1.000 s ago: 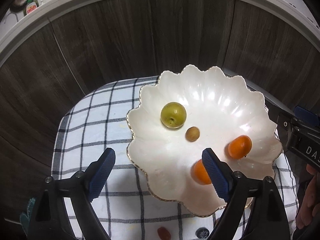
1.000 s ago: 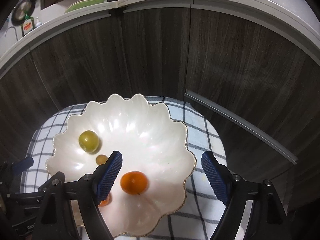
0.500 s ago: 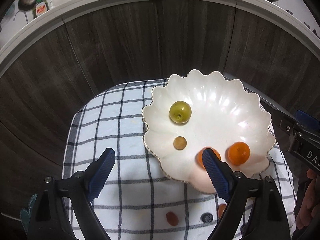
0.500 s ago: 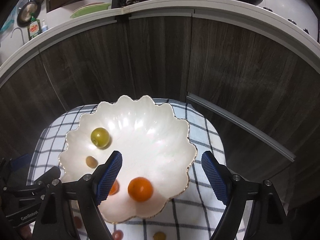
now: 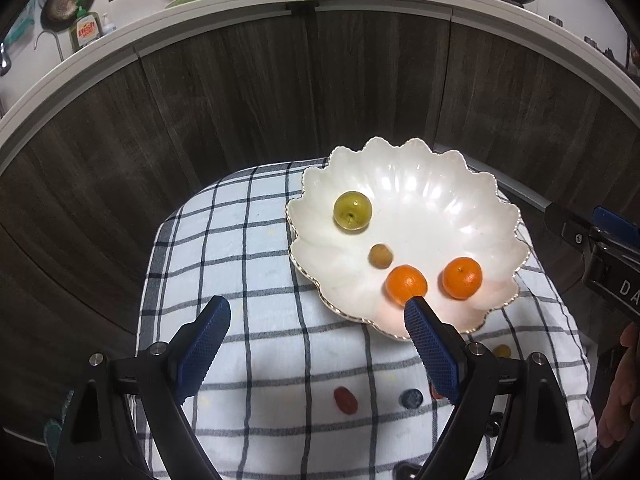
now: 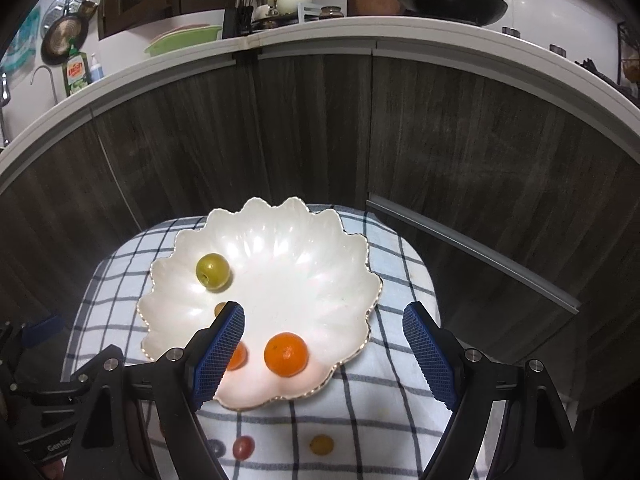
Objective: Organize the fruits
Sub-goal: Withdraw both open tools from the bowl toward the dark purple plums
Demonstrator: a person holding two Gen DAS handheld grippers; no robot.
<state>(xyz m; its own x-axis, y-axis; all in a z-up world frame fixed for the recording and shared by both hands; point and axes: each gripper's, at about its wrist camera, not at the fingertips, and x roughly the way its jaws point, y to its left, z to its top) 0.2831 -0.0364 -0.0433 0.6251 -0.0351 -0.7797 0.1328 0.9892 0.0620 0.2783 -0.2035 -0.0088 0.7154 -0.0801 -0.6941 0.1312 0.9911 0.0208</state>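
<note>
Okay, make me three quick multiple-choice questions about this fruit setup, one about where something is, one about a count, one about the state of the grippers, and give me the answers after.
1. Where is the green round fruit?
A. In the white scalloped bowl
B. On the checked cloth
C. Between one gripper's fingers

2. How many orange citrus fruits lie in the bowl?
A. One
B. Two
C. Four

3. How do the left gripper and right gripper stand?
A. Both shut on fruit
B. Only the left holds fruit
C. Both open, holding nothing

Answers: 1 A, it rests on the bowl's left side; 2 B, one beside the other at the near rim; 3 C, the blue pads stand wide apart with nothing between them.
</note>
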